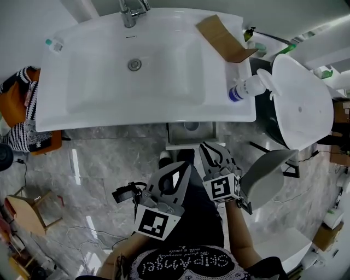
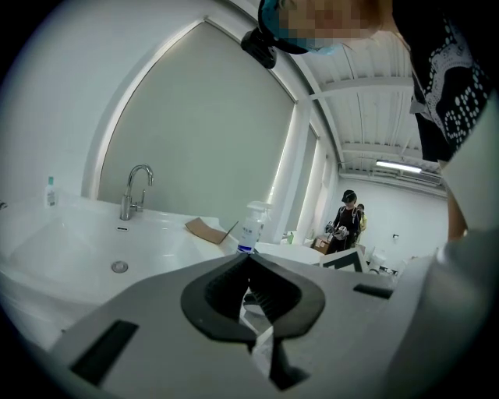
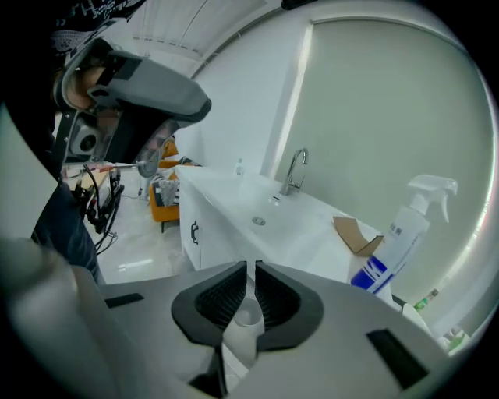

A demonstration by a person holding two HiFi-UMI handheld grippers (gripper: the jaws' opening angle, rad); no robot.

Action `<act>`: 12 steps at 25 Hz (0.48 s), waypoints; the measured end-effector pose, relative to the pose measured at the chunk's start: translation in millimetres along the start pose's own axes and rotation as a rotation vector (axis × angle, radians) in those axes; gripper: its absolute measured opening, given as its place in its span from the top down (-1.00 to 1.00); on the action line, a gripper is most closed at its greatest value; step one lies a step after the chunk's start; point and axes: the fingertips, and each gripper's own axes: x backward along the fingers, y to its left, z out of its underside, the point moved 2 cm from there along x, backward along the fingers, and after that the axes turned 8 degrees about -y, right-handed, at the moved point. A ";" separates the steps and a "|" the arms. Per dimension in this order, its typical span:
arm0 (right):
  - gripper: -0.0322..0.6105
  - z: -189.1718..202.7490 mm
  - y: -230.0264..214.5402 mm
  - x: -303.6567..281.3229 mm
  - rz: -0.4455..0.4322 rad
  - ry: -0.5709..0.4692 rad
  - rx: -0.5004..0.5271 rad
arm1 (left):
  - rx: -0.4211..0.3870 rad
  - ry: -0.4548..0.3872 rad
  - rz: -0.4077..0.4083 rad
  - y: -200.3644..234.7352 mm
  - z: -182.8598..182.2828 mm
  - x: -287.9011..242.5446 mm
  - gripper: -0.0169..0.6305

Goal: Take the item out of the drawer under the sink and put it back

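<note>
**Before anything is lifted, all is poised for the reach**

Because the grey open drawer [image 1: 176, 134] juts out just under the front edge of the white ceramic sink [image 1: 98, 93], its pale round cup-like item [image 1: 191, 126] lies exposed to a grab from above. Nearest that edge, the right claw [image 1: 210, 149] has its jaws all but touching, gripping nothing. Further from the sink, the left claw [image 1: 180, 169] is likewise closed and empty. One must probably spread before taking the item.

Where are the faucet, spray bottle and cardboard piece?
faucet [image 1: 129, 16], head view, on its base.
spray bottle [image 3: 398, 238], right gripper view, on its white body.
cardboard piece [image 1: 221, 37], head view, on its flat middle.
</note>
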 end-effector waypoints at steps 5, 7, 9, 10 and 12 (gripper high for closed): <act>0.82 24.2 2.8 -20.5 -0.041 0.037 0.053 | -0.013 0.052 0.019 -1.8 13.5 -4.1 0.94; 0.82 34.0 4.9 -28.5 -0.063 0.061 0.059 | -0.007 0.065 0.014 -1.3 18.0 -4.8 0.94; 0.82 44.7 7.1 -36.9 -0.085 0.085 0.077 | 0.003 0.078 0.007 -1.1 22.2 -5.6 0.94; 0.82 49.9 7.9 -41.2 -0.096 0.097 0.093 | 0.011 0.082 0.000 -0.8 23.7 -6.5 0.94; 0.80 60.3 9.5 -50.0 -0.125 0.121 0.131 | 0.036 0.081 -0.021 0.1 25.6 -9.1 0.94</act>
